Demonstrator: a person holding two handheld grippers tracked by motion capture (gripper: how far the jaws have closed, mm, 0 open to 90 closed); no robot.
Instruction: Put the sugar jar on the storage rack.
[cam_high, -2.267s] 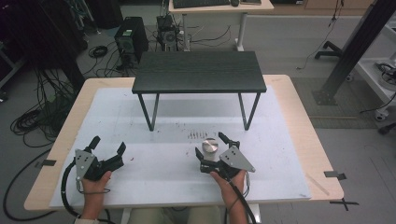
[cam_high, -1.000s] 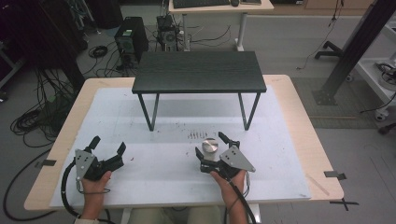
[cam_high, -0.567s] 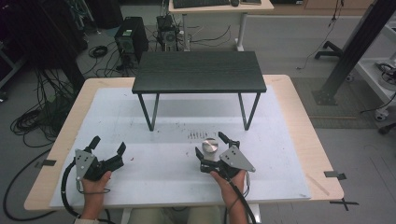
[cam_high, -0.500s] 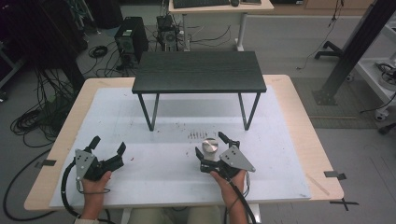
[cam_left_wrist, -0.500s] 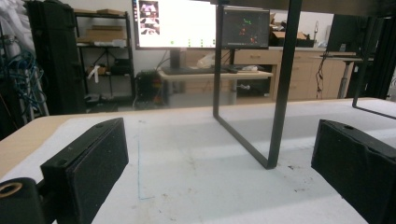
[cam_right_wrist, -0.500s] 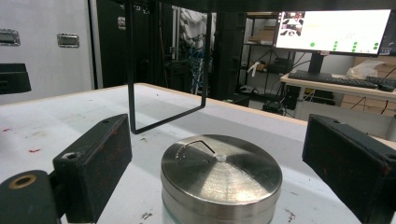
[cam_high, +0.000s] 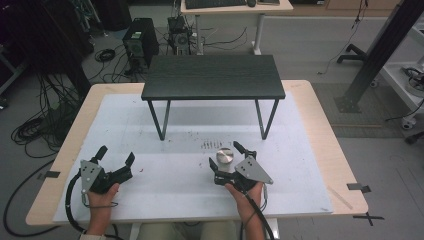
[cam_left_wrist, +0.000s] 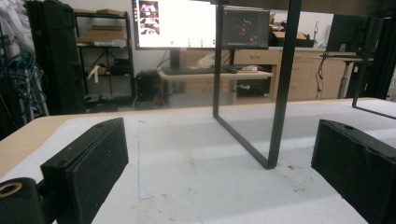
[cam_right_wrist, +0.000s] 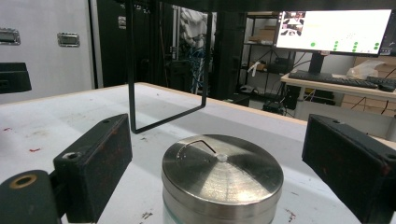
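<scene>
Between the spread jaws of your right tool (cam_high: 229, 161) stands the steel cylinder (cam_high: 225, 156), dead ahead at twelve o'clock, untouched. Your left tool (cam_high: 116, 156), jaws apart and empty, sits well off at nine o'clock on the tabletop (cam_high: 190, 185).

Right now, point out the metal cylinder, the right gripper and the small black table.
metal cylinder (cam_right_wrist: 222, 173), right gripper view, on its round top face.
right gripper (cam_high: 228, 155), high view, midway between its fingertips, which stand apart around the cylinder.
small black table (cam_high: 212, 76), high view, on its dark top.
</scene>
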